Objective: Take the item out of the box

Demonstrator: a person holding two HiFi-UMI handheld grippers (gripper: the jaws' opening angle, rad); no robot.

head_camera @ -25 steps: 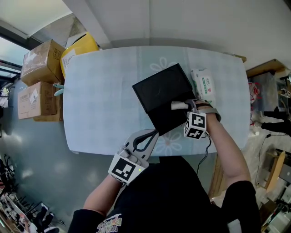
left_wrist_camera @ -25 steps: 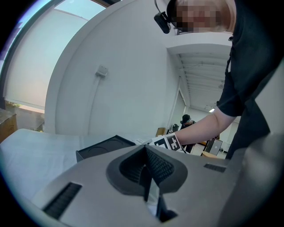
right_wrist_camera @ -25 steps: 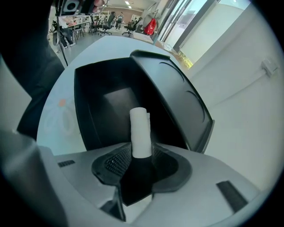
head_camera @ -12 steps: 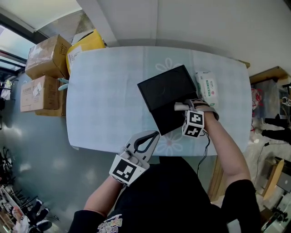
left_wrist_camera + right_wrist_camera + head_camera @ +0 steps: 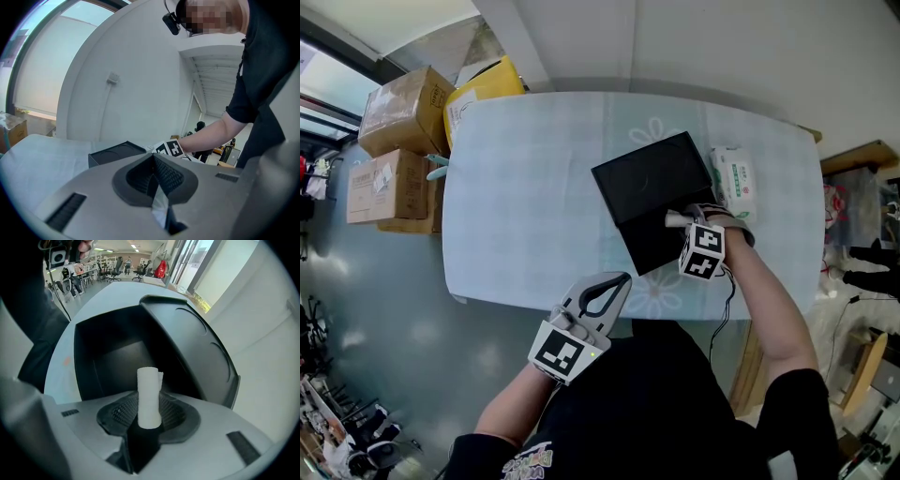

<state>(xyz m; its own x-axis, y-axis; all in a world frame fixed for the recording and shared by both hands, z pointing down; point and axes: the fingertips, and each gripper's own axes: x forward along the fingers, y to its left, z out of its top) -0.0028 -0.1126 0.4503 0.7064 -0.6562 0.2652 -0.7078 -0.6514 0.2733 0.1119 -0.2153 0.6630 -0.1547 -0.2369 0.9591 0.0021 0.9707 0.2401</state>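
Observation:
A black box (image 5: pixel 652 202) lies on the table with its lid folded open toward the far side. My right gripper (image 5: pixel 682 221) points steeply down over the box's near right corner. Its jaws have just been closing and are shut on a white roll (image 5: pixel 675 218). In the right gripper view the roll (image 5: pixel 148 397) stands upright between the pads, above the box's dark, hollow inside (image 5: pixel 117 357) and beside the lid (image 5: pixel 187 343). My left gripper (image 5: pixel 622 278) hovers at the table's near edge, shut with nothing in it (image 5: pixel 153 171). The box (image 5: pixel 117 152) lies ahead of it.
A pack of wet wipes (image 5: pixel 736 183) lies right of the box. The pale blue table (image 5: pixel 525 187) has a rounded near edge. Cardboard boxes (image 5: pixel 394 141) and a yellow bag (image 5: pixel 483 94) are stacked on the floor past the table's left end.
The head view has shifted slightly. Both grippers keep their places, and the white roll stays in the right gripper over the box.

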